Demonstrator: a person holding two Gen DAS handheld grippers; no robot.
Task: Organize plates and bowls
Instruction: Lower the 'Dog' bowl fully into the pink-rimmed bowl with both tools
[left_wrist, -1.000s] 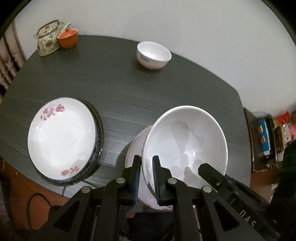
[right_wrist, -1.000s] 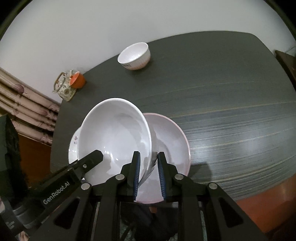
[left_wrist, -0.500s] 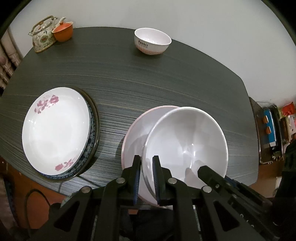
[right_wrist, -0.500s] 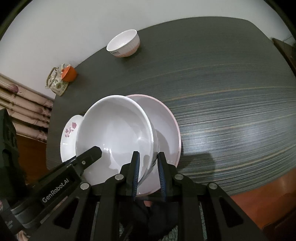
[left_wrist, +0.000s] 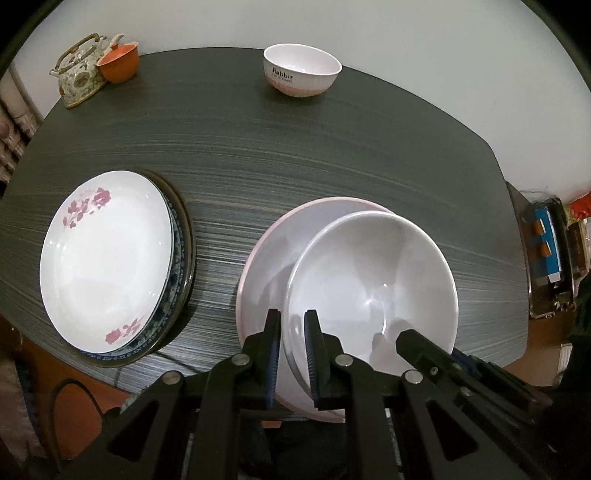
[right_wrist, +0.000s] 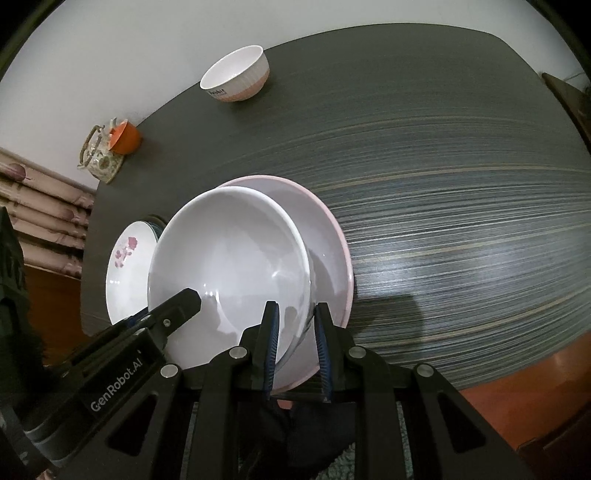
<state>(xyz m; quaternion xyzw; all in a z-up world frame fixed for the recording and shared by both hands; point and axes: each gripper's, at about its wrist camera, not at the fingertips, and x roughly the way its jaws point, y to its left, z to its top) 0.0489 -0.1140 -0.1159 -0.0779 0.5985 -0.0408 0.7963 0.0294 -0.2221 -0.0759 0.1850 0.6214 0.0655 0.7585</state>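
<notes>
On dark wood-grain table, near front edge, big white bowl sits tilted inside pink-rimmed plate, offset toward the plate's right side in left wrist view. Left gripper clamped on bowl's near-left rim, one finger inside, one outside. Right gripper pinches bowl's near-right rim the same way; both grasping the same bowl. Floral white plate stacked on blue-patterned dark plate, left of the pink plate, apart from it. Small white "Rabbit" bowl with pink base at far table edge, well apart. Floral teapot and orange cup touching, far-left corner.
</notes>
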